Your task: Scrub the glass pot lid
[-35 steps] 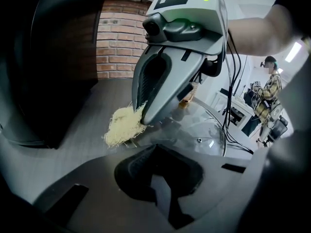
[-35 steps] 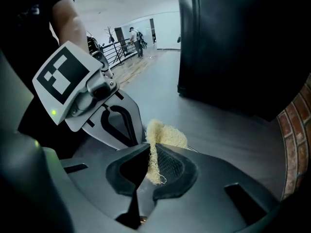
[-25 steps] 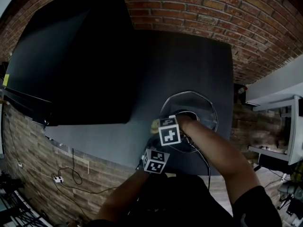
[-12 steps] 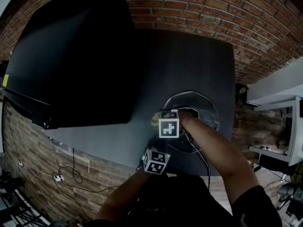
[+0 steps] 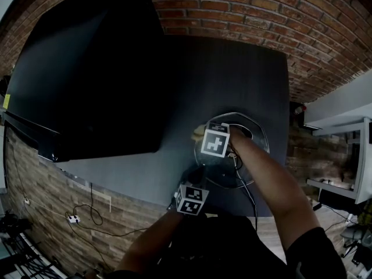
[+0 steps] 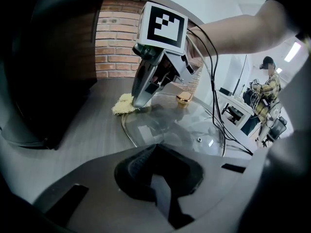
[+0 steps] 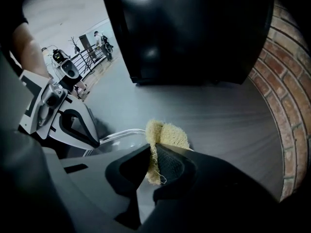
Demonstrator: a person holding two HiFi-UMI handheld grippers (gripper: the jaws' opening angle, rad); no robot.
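1 glass lid [image 6: 184,125], 1 sponge [image 7: 165,135] pinched in R gripper [image 7: 154,165]; L gripper [image 6: 156,178] closed.

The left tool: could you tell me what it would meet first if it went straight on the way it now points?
Most likely the glass pot lid: its near rim lies just ahead of the left tool's closed jaws. Beyond stands the right tool, clamped on the sponge; depth is unclear.
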